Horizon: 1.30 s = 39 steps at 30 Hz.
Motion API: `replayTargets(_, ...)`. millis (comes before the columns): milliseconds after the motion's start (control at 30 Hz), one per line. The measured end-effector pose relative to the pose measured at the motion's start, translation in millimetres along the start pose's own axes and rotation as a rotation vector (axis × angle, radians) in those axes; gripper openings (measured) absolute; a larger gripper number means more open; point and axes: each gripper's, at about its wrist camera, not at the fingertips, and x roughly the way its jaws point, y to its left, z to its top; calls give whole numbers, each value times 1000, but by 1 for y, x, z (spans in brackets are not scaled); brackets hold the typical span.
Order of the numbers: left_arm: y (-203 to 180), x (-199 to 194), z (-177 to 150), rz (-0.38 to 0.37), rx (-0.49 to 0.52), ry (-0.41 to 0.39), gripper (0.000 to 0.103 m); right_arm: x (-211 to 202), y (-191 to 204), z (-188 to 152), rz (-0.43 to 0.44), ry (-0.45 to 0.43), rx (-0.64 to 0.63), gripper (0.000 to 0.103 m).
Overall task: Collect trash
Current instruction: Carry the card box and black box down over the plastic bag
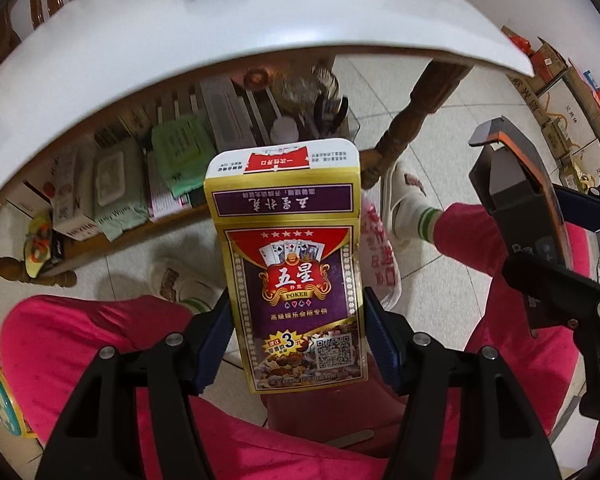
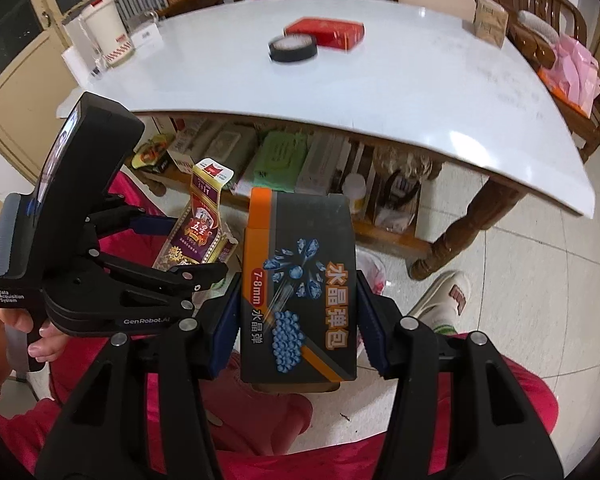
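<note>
A gold and purple poker card box (image 1: 296,272) with its top flap open stands upright between the blue pads of my left gripper (image 1: 298,320), which is shut on it. My right gripper (image 2: 299,300) is shut on a dark grey box with an orange edge and blue bead print (image 2: 300,292). Both are held over the person's red-trousered lap, in front of the white table (image 2: 380,92). The right wrist view shows the left gripper (image 2: 184,248) with the card box (image 2: 198,236) at the left. The left wrist view shows the right gripper (image 1: 540,232) with its dark box (image 1: 516,184) at the right.
On the table lie a black tape roll (image 2: 293,49) and a red box (image 2: 326,32). The shelf under the table (image 1: 140,216) holds wipes packs and boxes. A thin plastic bag with red print (image 1: 380,248) lies on the tiled floor by the person's slippers (image 2: 448,296). Wooden chairs ring the table.
</note>
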Motion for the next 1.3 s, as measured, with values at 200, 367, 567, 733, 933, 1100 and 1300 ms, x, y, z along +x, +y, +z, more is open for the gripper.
replayTargets(200,3,29,4,-20,-17,63,60,36,-11,-6,-4,50,36,52)
replayTargets(367,6,58,10,-36,-39,119,60,66,-22,-9,3,99,72,52)
replayTargets(567,11,92,16,-49,-68,192,60,99,-35,-12,-3,147,97,52)
replayTargets(733,15,125,21,-53,-98,251,61,130,-43,-18,-3,201,112,52)
replayTargets(933,23,160,28,-58,-133,320,61,161,-51,-27,3,267,143,52)
replayTargets(1100,25,182,33,-71,-149,360,61,187,-55,-35,0,324,155,52)
replayTargets(1300,27,206,35,-74,-167,405,61,214,-58,-41,13,375,176,52)
